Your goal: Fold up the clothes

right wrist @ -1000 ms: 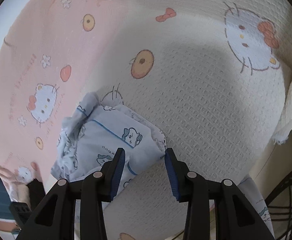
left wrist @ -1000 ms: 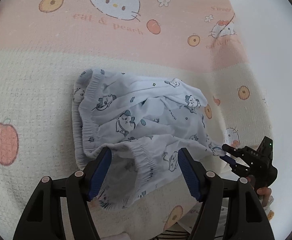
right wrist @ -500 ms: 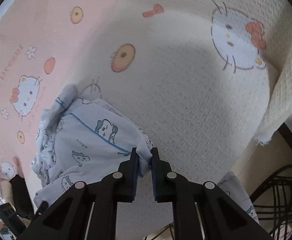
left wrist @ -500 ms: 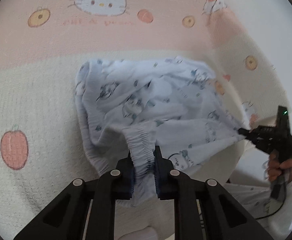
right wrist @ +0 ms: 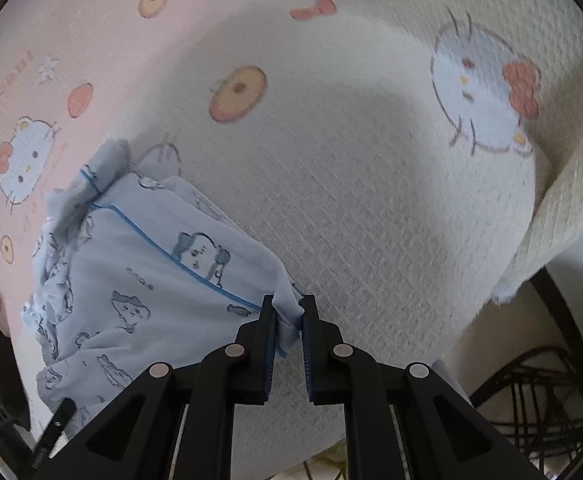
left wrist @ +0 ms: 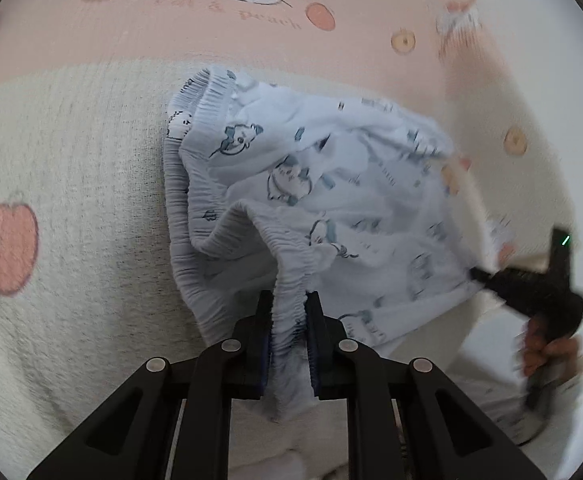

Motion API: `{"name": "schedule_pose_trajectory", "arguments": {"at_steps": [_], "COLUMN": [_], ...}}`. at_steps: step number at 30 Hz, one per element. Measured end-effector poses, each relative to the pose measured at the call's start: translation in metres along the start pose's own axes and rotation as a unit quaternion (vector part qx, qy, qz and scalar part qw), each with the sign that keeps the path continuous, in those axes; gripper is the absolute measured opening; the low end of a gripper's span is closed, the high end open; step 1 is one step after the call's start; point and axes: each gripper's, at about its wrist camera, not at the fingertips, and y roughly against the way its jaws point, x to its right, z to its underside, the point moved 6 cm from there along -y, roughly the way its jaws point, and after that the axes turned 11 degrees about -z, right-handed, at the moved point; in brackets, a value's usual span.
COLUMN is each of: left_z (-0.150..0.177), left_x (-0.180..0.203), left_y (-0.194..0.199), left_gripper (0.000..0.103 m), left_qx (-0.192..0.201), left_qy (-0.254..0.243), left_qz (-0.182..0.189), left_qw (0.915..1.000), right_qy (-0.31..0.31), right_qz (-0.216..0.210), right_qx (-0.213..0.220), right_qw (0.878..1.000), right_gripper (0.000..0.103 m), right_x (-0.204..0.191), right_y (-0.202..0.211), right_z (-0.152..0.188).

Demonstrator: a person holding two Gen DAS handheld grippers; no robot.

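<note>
Pale blue shorts (left wrist: 331,184) with small cartoon-animal print and a gathered elastic waistband are lying crumpled on a pink-and-cream cat-and-peach blanket (left wrist: 71,208), partly lifted off it. Left gripper (left wrist: 289,332) is pinching a raised loop of the ruched waistband, fingers (left wrist: 265,332) clamped tight on the fabric. Right gripper (right wrist: 289,328) is gripping a hem corner, fingers (right wrist: 267,332) pressed together on the cloth; a thin blue piping line is running along that edge. In the left wrist view the right gripper (left wrist: 531,284) is appearing blurred at the far edge of the garment, a hand (left wrist: 547,354) wrapped around its handle. Fabric between the two grips is sagging in soft folds. Dark wire frame (right wrist: 539,384) is showing past the blanket's edge
</note>
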Motion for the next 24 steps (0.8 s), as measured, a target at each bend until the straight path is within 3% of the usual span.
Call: {"name": "schedule_pose_trajectory", "arguments": {"at_steps": [1,5,7,9,10,15,24], "left_z": [-0.003,-0.013,-0.017,-0.019,-0.020,-0.028,-0.050], "left_x": [0.000,0.006,0.008,0.005,0.004,0.000,-0.015], "left_y": [0.005,0.022,0.028,0.032,0.033,0.022,0.032], "left_gripper": [0.013,0.017,0.030,0.065,0.067,0.067,0.067], "left_qx": [0.006,0.038,0.052,0.069,0.075,0.063,0.079], "left_qy": [0.007,0.010,-0.001,-0.010,-0.009,0.002,0.002], "left_qz": [0.009,0.006,-0.008,-0.016,-0.017,-0.036,-0.062], "left_qw": [0.9999,0.9992,0.9986,0.9975,0.9970,0.9974,0.9949], "right_qy": [0.008,0.017,0.019,0.020,0.019,0.017,0.041], "right_qz": [-0.004,-0.040,-0.047,-0.055,-0.062,-0.092,-0.108], "right_qx": [0.010,0.063,0.091,0.110,0.114,0.116,0.100], "right_qw": [1.000,0.997,0.995,0.992,0.991,0.989,0.988], "right_gripper": [0.013,0.046,0.047,0.047,0.048,0.052,0.052], "right_x": [-0.003,-0.010,-0.011,-0.011,-0.015,-0.034,-0.067], "right_y": [0.004,0.023,0.033,0.039,0.039,0.034,0.018], "right_z": [-0.003,-0.012,-0.016,-0.020,-0.023,-0.030,-0.041]}}
